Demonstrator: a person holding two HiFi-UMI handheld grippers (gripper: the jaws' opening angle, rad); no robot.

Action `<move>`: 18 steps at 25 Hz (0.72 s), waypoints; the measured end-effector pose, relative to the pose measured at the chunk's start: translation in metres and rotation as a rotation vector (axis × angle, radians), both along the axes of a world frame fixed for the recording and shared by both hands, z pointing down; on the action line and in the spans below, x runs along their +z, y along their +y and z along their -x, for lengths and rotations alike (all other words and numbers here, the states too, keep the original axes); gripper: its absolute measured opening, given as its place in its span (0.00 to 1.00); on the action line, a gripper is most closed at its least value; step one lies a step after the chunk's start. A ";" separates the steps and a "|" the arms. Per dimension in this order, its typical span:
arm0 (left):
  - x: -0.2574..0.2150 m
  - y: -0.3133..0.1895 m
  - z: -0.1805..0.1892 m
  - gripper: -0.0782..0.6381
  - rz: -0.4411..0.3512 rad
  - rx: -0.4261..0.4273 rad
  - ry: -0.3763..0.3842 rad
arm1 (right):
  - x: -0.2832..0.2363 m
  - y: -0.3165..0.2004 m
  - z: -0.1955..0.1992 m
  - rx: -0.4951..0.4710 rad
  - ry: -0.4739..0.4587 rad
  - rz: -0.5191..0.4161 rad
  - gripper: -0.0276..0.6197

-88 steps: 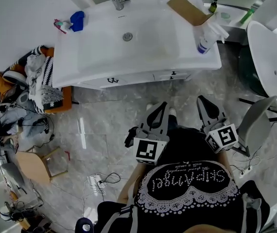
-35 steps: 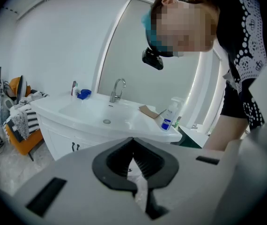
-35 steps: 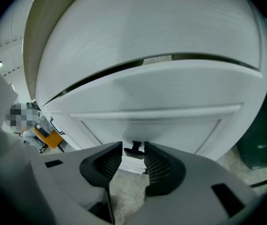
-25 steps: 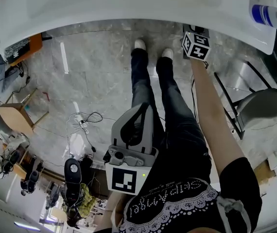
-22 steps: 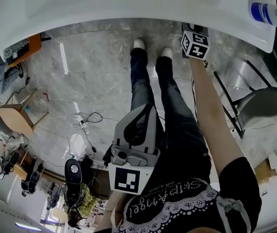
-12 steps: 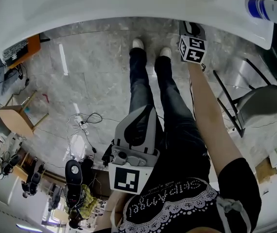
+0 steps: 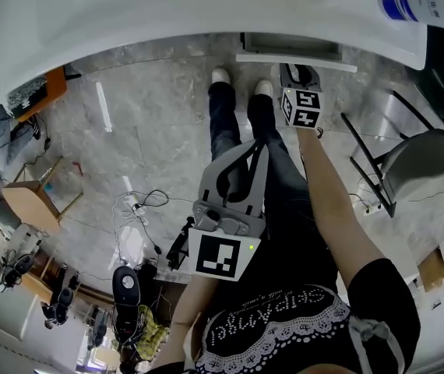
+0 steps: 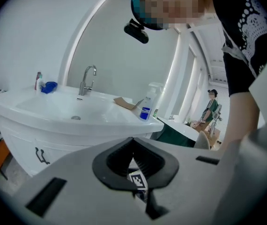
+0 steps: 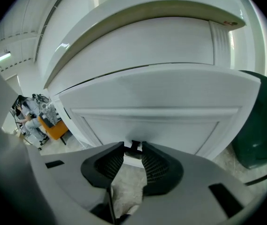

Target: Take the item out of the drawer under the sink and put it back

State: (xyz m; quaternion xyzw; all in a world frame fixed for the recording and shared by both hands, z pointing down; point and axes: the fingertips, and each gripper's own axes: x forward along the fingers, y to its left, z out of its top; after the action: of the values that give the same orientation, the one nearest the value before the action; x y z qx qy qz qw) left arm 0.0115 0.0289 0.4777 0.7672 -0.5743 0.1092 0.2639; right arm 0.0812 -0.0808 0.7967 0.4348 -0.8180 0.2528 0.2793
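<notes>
The white drawer point(image 7: 288, 53) under the sink point(image 7: 167, 6) stands pulled a little way out of the cabinet. In the right gripper view its panelled front point(image 9: 152, 125) fills the frame, and its small dark handle point(image 9: 133, 148) sits pinched between the pads. My right gripper point(image 7: 295, 68) point(image 9: 133, 151) is shut on that handle, arm stretched forward. The inside of the drawer is hidden. My left gripper point(image 7: 259, 145) point(image 8: 133, 139) hangs near my waist, shut with nothing in it, pointing toward the sink point(image 8: 68, 114).
A spray bottle point(image 7: 413, 2) point(image 8: 146, 108) and an open cardboard box point(image 8: 126, 102) stand on the counter. A grey chair point(image 7: 424, 162) is at the right, a dark green bin point(image 9: 260, 125) beside the cabinet. Cables point(image 7: 140, 205) and a box point(image 7: 27, 201) lie on the floor at the left.
The drawer has slid out from under the basin as my right gripper drew back toward me. My left gripper has shifted slightly right and up.
</notes>
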 end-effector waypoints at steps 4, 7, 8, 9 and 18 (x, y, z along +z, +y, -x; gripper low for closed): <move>0.016 -0.012 -0.023 0.11 0.015 0.076 0.060 | -0.001 0.014 -0.002 -0.013 -0.007 0.011 0.24; 0.021 -0.010 -0.035 0.11 0.034 0.148 0.025 | -0.002 0.014 -0.002 -0.023 -0.008 0.012 0.24; 0.022 -0.009 -0.038 0.12 0.037 0.166 0.014 | -0.002 0.015 -0.001 -0.026 -0.009 0.012 0.24; 0.022 -0.008 -0.040 0.12 0.037 0.176 0.011 | -0.003 0.015 -0.001 -0.031 -0.009 0.012 0.24; 0.019 -0.013 -0.050 0.12 0.046 0.196 0.026 | -0.004 0.021 -0.003 -0.048 -0.008 0.013 0.23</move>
State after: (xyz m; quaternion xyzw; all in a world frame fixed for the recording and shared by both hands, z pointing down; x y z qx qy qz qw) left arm 0.0617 0.0161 0.4969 0.8147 -0.4906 0.1376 0.2770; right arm 0.0843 -0.0597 0.7932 0.4121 -0.8276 0.2529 0.2849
